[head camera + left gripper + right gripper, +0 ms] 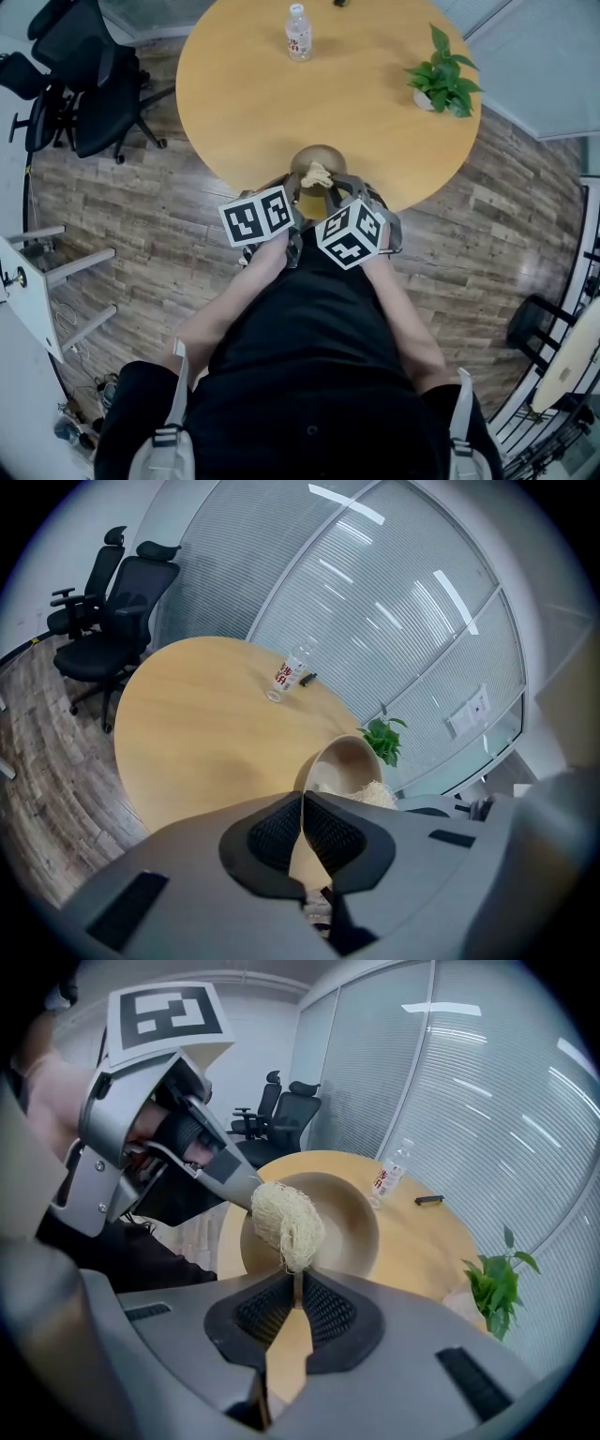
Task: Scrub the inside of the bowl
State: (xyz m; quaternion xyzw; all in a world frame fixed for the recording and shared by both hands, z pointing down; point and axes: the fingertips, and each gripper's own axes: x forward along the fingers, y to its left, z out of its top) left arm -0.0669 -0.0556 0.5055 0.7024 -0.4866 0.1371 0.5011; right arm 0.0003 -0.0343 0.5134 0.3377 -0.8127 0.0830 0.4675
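Note:
A tan bowl sits tilted at the near edge of the round wooden table. My left gripper is shut on the bowl's rim and holds it tipped. The right gripper is shut on the thin end of a pale stringy scrubber, whose bushy part hangs at the near rim of the bowl. In the right gripper view the left gripper grips that rim from the left. The scrubber also shows at the bowl's mouth in the left gripper view.
A plastic water bottle stands at the table's far side, and a small dark object lies near it. A potted green plant is at the table's right. Black office chairs stand on the wooden floor to the left.

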